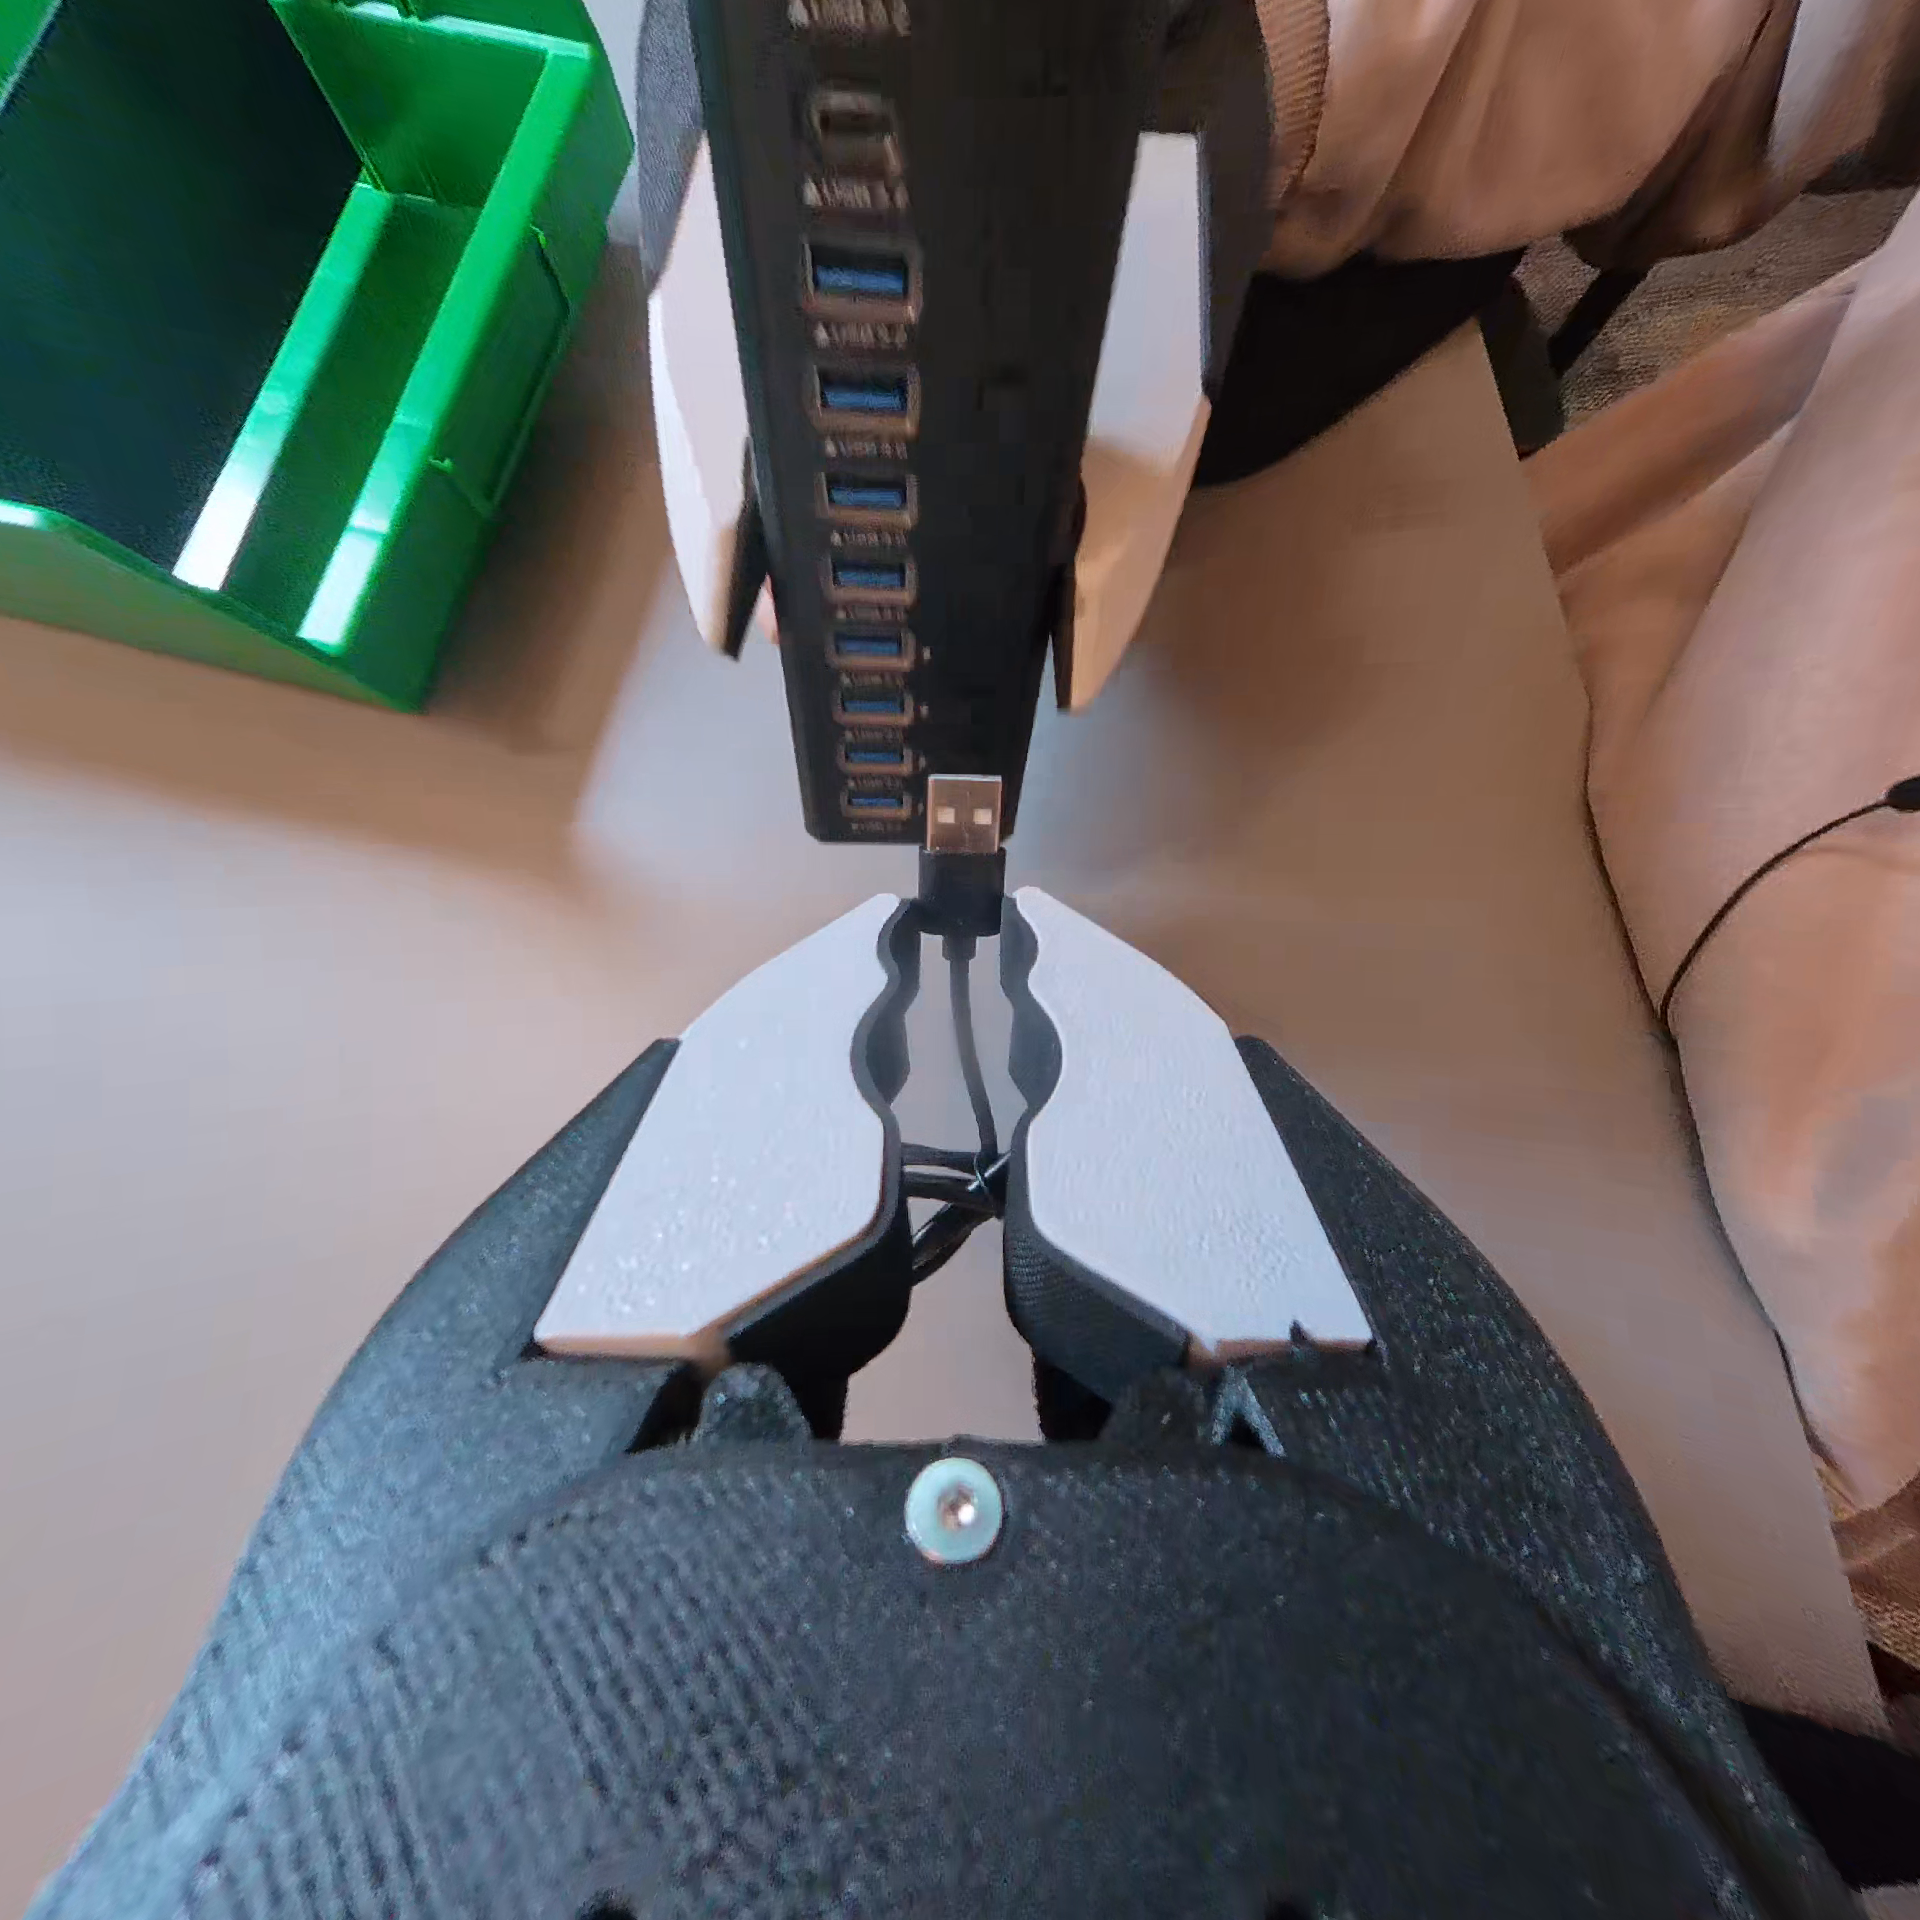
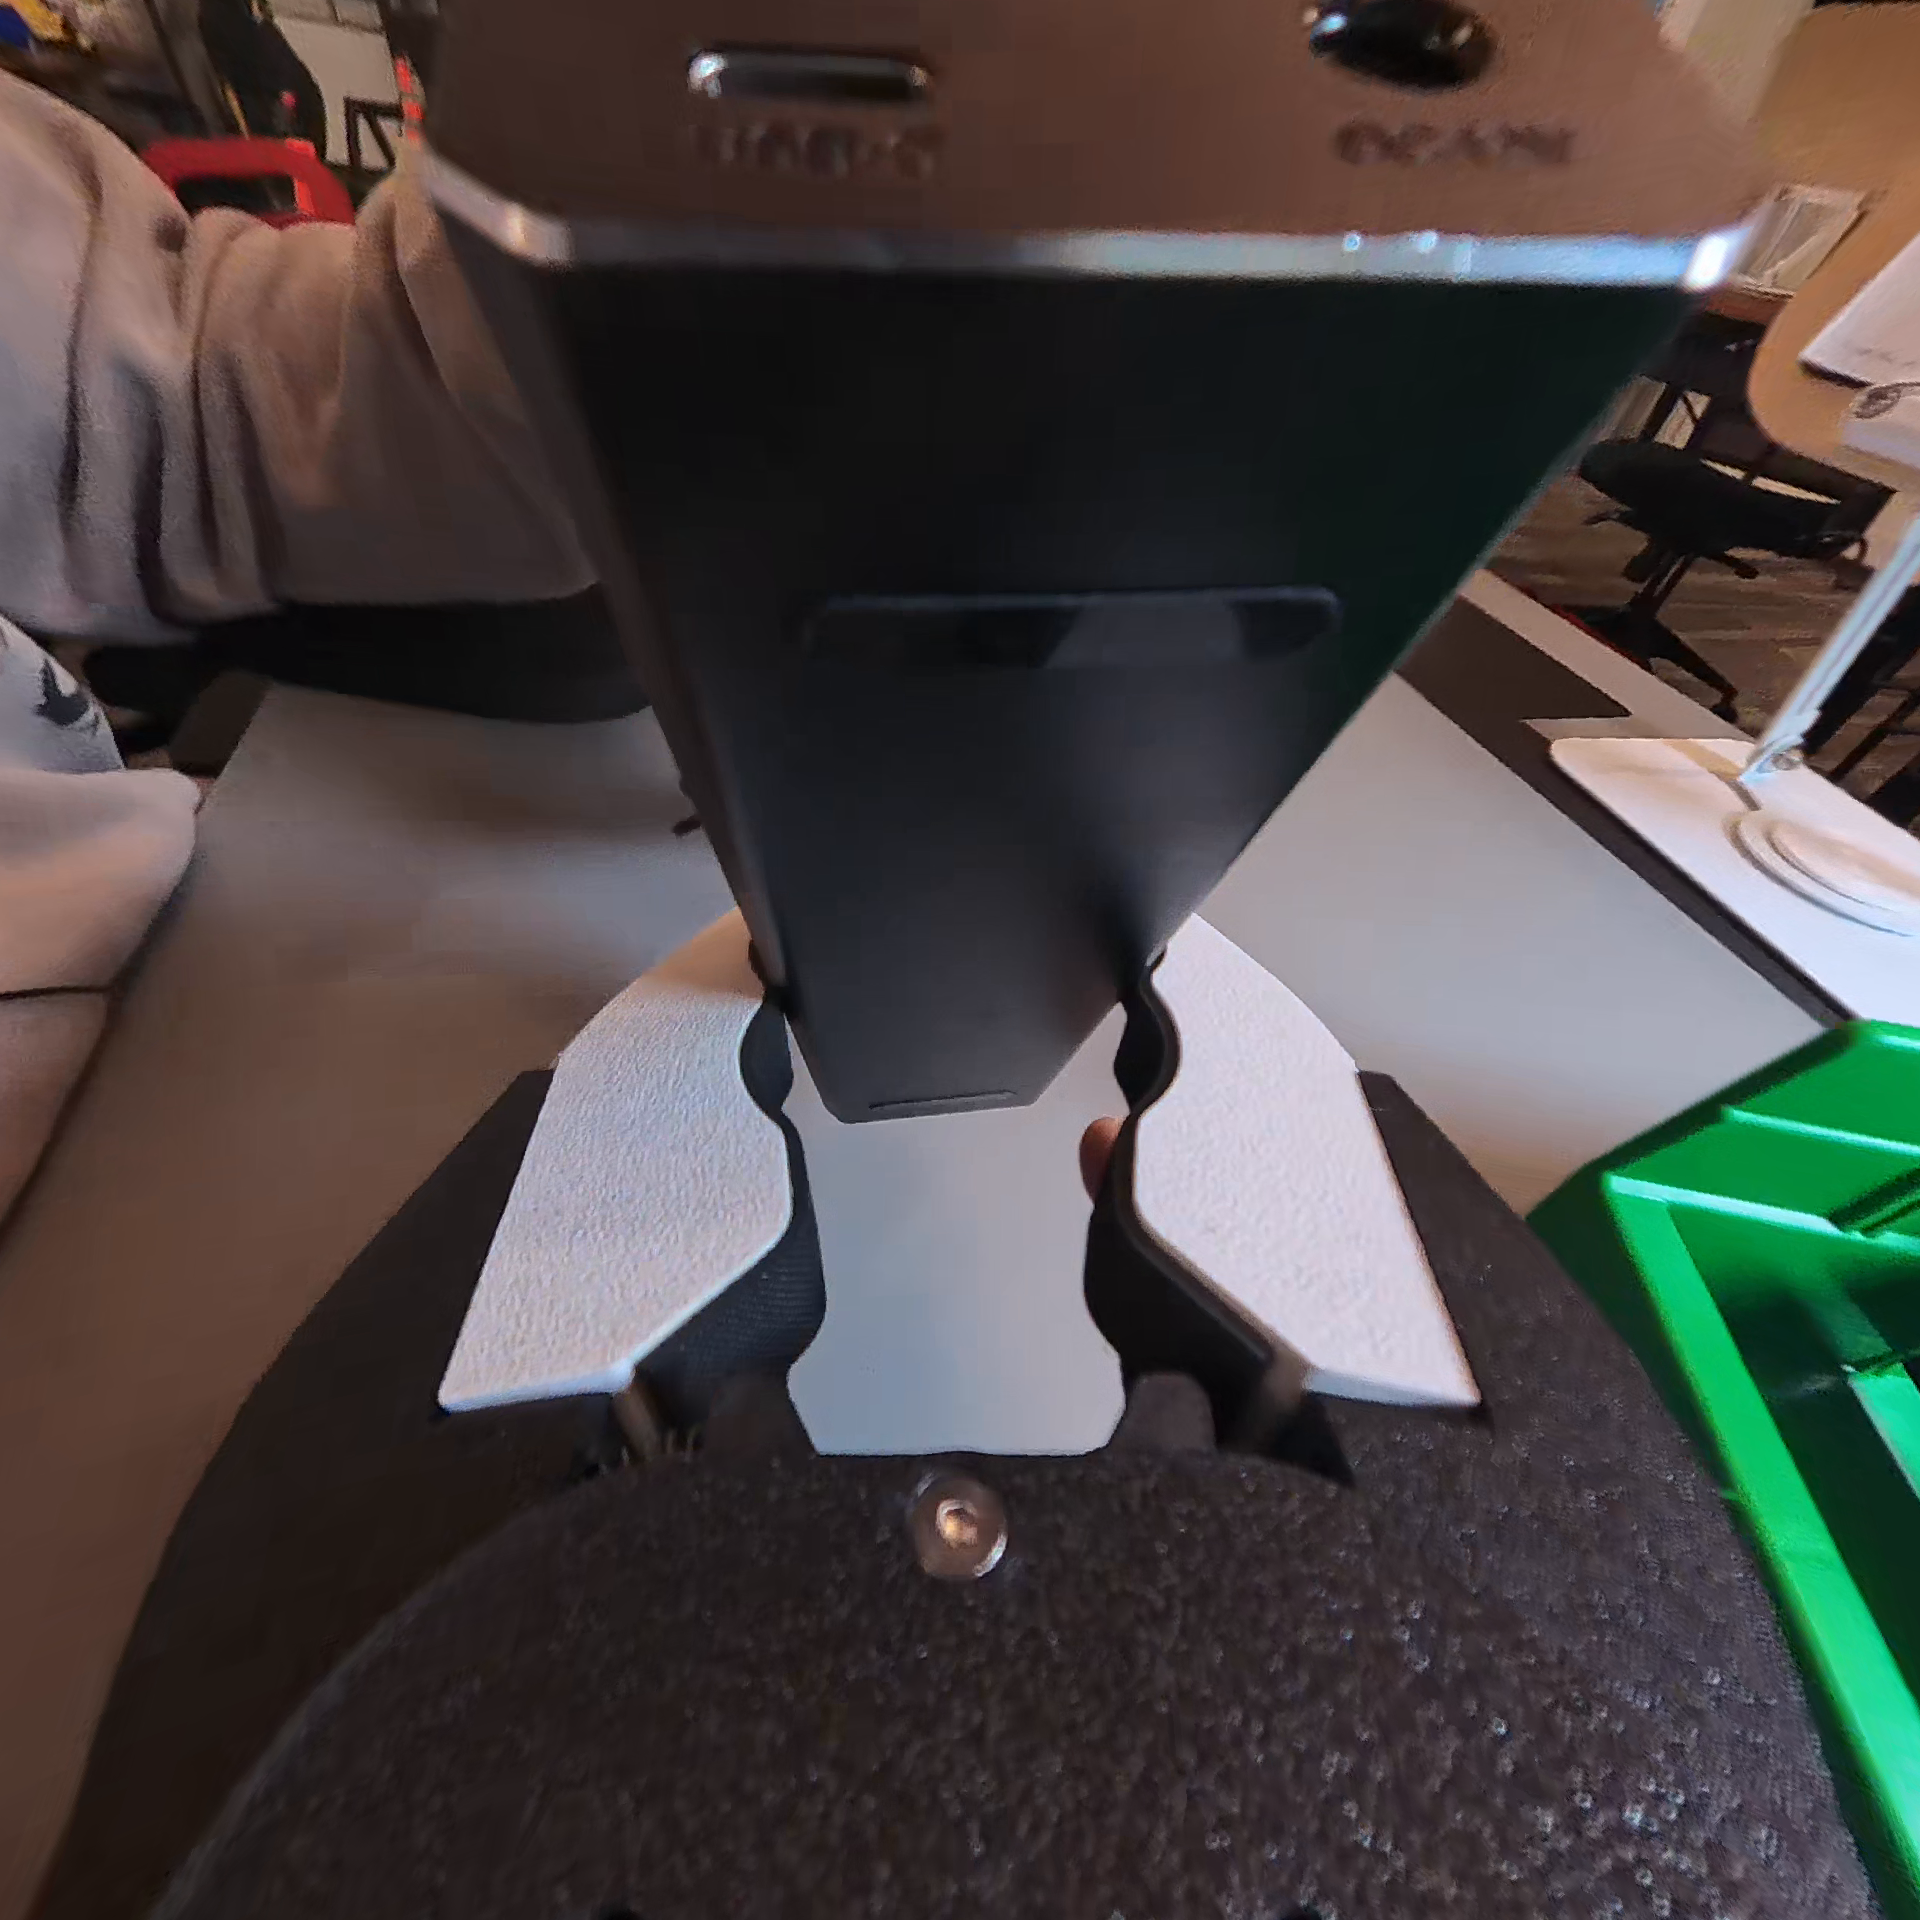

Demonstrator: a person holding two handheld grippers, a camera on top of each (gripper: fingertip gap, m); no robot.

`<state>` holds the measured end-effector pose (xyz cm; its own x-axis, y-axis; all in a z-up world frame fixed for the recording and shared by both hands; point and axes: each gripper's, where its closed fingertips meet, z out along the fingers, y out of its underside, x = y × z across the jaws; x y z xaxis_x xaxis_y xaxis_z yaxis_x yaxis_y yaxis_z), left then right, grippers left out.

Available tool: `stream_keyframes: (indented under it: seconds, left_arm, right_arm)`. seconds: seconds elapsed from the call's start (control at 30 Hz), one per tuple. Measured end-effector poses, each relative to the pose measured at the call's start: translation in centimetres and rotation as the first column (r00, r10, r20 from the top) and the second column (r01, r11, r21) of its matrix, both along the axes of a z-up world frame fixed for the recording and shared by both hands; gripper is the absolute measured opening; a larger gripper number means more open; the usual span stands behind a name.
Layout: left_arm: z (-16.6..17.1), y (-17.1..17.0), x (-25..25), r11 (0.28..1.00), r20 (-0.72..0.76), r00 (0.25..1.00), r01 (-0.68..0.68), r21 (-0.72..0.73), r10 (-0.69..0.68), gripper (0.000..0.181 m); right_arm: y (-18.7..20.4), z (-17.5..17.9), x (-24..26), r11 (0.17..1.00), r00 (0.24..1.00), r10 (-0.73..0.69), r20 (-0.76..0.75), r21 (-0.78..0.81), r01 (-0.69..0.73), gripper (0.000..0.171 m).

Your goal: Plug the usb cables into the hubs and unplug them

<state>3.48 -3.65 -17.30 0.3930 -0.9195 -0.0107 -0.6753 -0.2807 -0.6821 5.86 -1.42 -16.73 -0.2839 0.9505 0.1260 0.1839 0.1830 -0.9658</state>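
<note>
My left gripper (image 1: 958, 902) is shut on the black body of a USB cable plug (image 1: 964, 831); its metal tip points forward and its thin black cable runs back between the fingers. Just past the tip is a long black USB hub (image 1: 977, 364) with a row of several blue ports; the plug sits beside the nearest port, outside it. My right gripper (image 2: 951, 1023) is shut on that hub (image 2: 1039, 623) and holds it above the table. In the left wrist view the right gripper's white fingers (image 1: 1138, 520) clamp the hub's sides.
A green compartment box (image 1: 260, 343) stands on the beige table at the left; it shows at the right in the right wrist view (image 2: 1766, 1299). A person's sleeve (image 1: 1714, 727) lies along the right. A white lamp base (image 2: 1829, 842) sits far right. The left gripper's tips are roughly 4 centimetres from the right gripper's.
</note>
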Motion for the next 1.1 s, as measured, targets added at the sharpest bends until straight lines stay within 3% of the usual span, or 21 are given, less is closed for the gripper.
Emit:
stream_keyframes:
  seconds: [0.23, 0.4, 0.67, 1.1]
  left_arm:
    - [0.5, 0.0, 1.3, 1.000, -0.042, 0.999, -0.020, -0.003, 0.020, 0.015]
    - [2.2, 0.2, 1.2, 1.000, -0.170, 0.985, -0.008, 0.025, 0.012, 0.015]
    - [2.5, 0.1, 1.0, 0.998, -0.468, 0.882, 0.059, -0.015, -0.059, 0.015]
    - [3.4, 0.3, 0.7, 0.998, -0.614, 0.787, 0.037, -0.043, -0.055, 0.015]
  right_arm:
    - [-0.9, -1.1, -0.4, 0.994, 0.999, 0.005, 0.054, 0.112, -0.011, 0.061]
    - [-0.8, -2.0, -1.1, 0.974, 0.993, -0.015, 0.114, 0.225, -0.011, 0.061]
    - [-1.1, -2.1, -1.3, 0.962, 0.991, -0.036, 0.126, 0.273, 0.001, 0.061]
    - [-0.2, -2.3, -1.3, 0.933, 0.981, -0.134, 0.143, 0.351, 0.076, 0.061]
